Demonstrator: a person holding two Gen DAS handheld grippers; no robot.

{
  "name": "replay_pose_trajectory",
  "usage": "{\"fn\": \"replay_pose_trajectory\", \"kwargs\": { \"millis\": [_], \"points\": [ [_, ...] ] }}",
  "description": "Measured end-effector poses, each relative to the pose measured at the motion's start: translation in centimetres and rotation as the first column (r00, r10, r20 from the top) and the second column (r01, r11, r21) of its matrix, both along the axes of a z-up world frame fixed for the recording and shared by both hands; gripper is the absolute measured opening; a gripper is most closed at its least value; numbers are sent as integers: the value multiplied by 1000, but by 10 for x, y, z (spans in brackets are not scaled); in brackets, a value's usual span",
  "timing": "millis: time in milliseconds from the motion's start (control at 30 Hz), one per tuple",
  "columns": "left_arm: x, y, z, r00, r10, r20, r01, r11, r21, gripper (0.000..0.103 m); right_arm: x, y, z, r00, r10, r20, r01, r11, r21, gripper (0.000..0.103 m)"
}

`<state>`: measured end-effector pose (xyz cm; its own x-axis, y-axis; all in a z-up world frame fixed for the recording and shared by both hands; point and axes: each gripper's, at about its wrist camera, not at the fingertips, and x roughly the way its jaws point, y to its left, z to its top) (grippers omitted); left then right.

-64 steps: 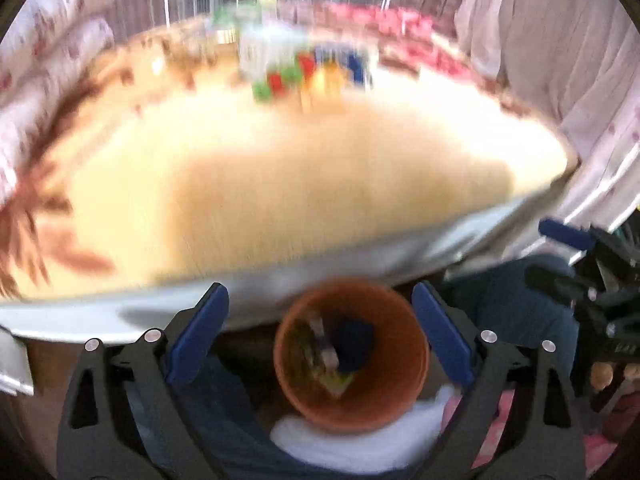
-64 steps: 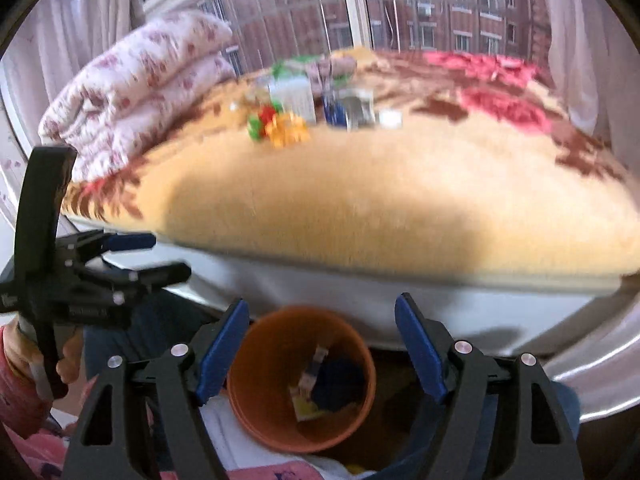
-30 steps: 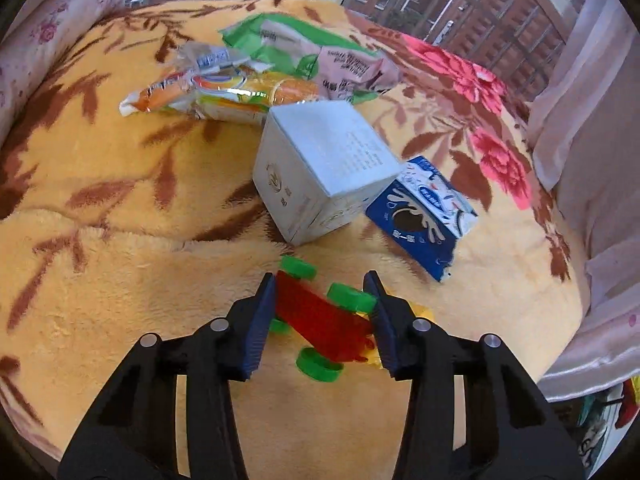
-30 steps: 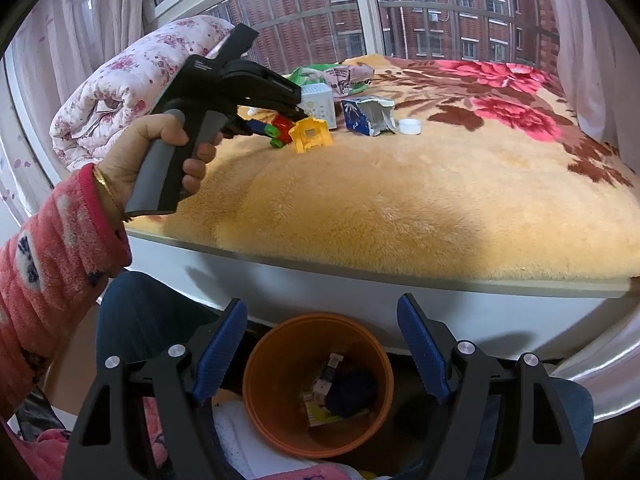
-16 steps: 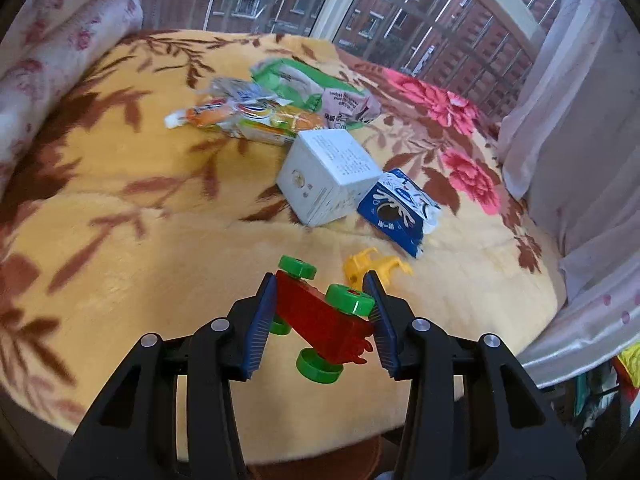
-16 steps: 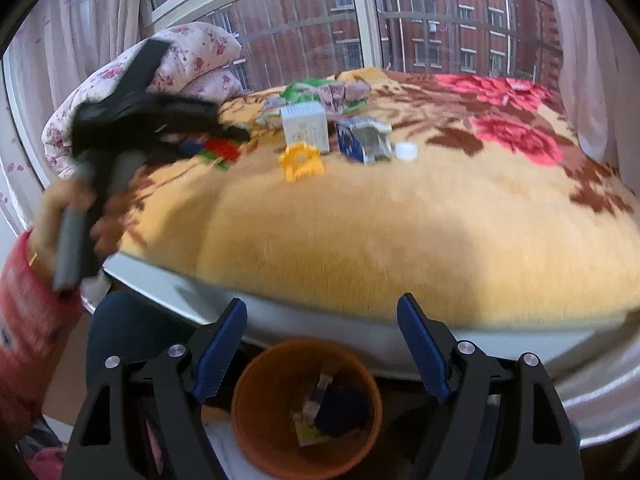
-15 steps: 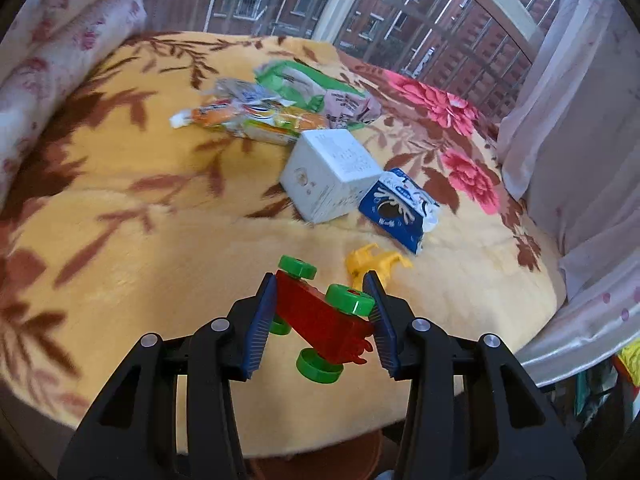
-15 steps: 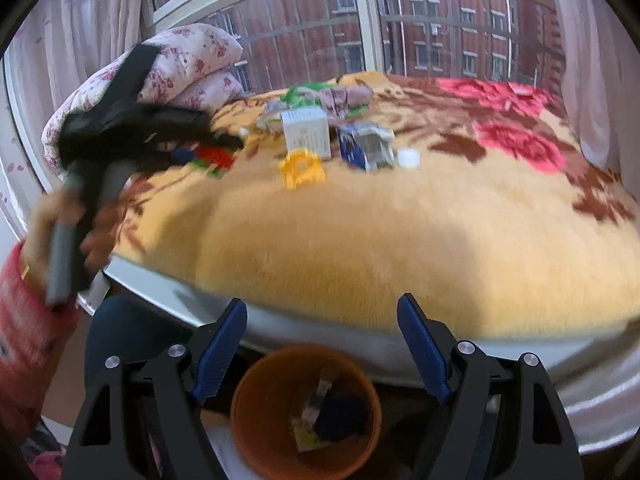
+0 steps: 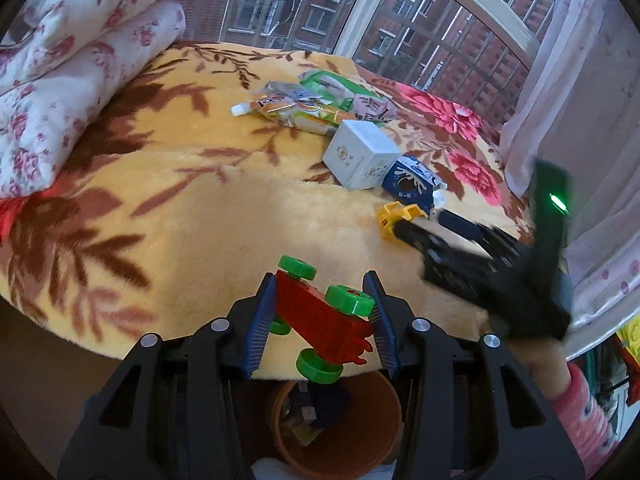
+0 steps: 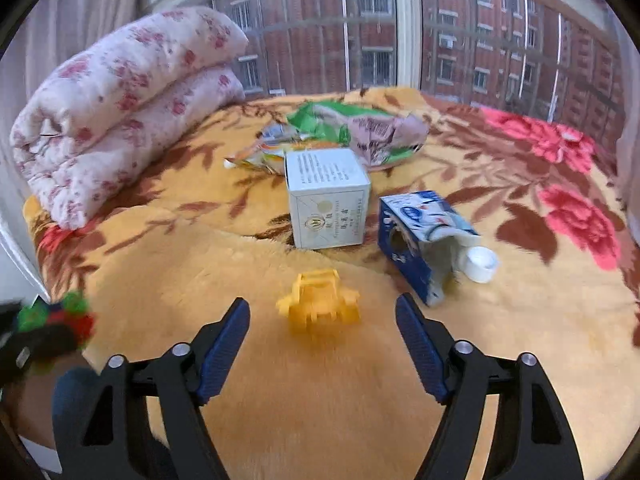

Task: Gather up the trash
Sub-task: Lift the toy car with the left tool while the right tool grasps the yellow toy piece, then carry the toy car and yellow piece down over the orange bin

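Note:
My left gripper [image 9: 322, 308] is shut on a red toy car with green wheels [image 9: 320, 314], held over the bed's near edge above an orange bin [image 9: 340, 444] that holds some scraps. My right gripper [image 10: 322, 320] has wide jaws that are closing, hovering just short of a yellow toy piece [image 10: 318, 306]; its pads do not touch it. In the left wrist view the right gripper [image 9: 404, 229] reaches to that yellow piece [image 9: 390, 216]. Beyond lie a white box [image 10: 326, 198], a torn blue milk carton [image 10: 420, 236], a white cap [image 10: 480, 264] and snack wrappers [image 10: 352, 128].
A yellow floral blanket [image 10: 280, 400] covers the bed. A rolled flowered quilt [image 10: 116, 100] lies at the far left. A window [image 10: 400, 20] stands behind and a curtain [image 9: 580, 100] hangs at the right. A person's pink sleeve [image 9: 580, 408] shows in the left wrist view.
My left gripper has pulled back with the red car to the bed's edge over the bin. My right gripper has left the bin and moved forward over the bed to the yellow piece.

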<state>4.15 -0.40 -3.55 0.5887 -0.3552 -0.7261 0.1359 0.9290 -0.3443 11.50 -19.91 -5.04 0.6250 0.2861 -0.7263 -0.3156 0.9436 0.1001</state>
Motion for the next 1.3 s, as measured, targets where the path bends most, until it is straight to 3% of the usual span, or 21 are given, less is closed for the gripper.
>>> {"fn": "replay_pose_trajectory", "kwargs": {
  "millis": [67,133,200,433,767,1000,1300],
  "points": [
    [-2,4,-1,1000,6,-1,-6,1000,3,44,13,6,-7,1000,-1,-26,1,1000,-14,68],
    [-3,5,-3,1000,7,-3,-7,1000,0,44,20,10,-12,999,6,-49,-8,1000,-28,47],
    [-3,6,-3,1000,7,-3,-7,1000,-5,44,24,11,-15,997,6,-73,-8,1000,-30,46],
    [-4,3,-3,1000,-5,0,5,1000,-8,44,0,4,4,999,32,-14,-32,999,-34,46],
    [-21,-12,12,998,-60,35,59,998,20,44,-77,-33,54,990,27,139,-20,998,-52,46],
    [-47,-35,20,985,-161,62,160,987,34,44,-139,-62,69,986,18,167,-18,1000,-1,46],
    [-85,-64,2,952,-305,17,304,952,45,44,-191,-80,65,989,23,143,-28,999,38,46]
  ]
}}
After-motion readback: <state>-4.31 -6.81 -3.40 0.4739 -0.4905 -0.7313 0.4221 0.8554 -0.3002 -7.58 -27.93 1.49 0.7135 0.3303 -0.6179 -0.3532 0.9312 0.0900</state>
